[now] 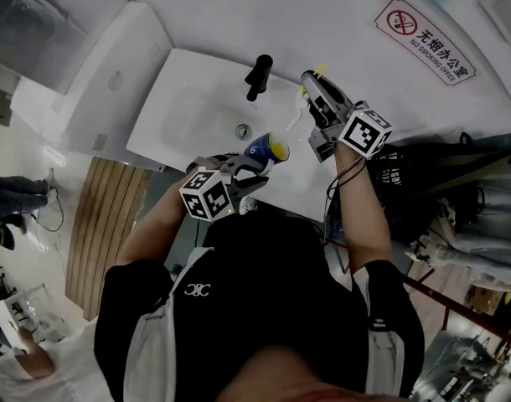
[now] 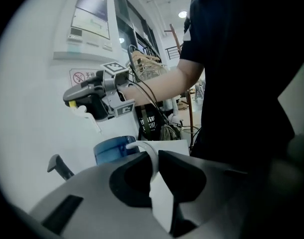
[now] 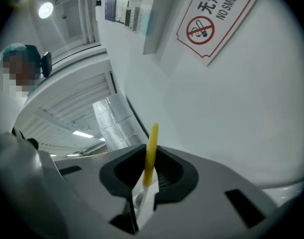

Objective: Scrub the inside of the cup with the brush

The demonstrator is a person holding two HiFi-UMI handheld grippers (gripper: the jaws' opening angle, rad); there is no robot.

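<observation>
Tongs on my left hand [image 1: 252, 172] are clamped on the white handle [image 2: 147, 151] of the blue cup [image 1: 267, 148]; in the left gripper view the two dark pads pinch that loop from either side, with the cup's round body [image 2: 112, 149] standing just past them. From the head view the cup hangs over the white sink [image 1: 188, 99], on my side of the black faucet [image 1: 258, 75] and a little to its right, tipped so that its yellow inside shows.

My right tongs [image 1: 312, 86] sit just right of the faucet and higher than the cup. They are closed on the brush [image 1: 296, 115]: the right gripper view shows its yellow handle [image 3: 151, 152] gripped upright between the pads, poking out above them. The white end of the brush points down from the tongs toward the cup's mouth; in the left gripper view it hangs above the rim, not inside the cup.

Behind the faucet rises a white wall, and further right along it I read a no-smoking sign [image 1: 424, 40], which fills the top of the right gripper view [image 3: 215, 18].
</observation>
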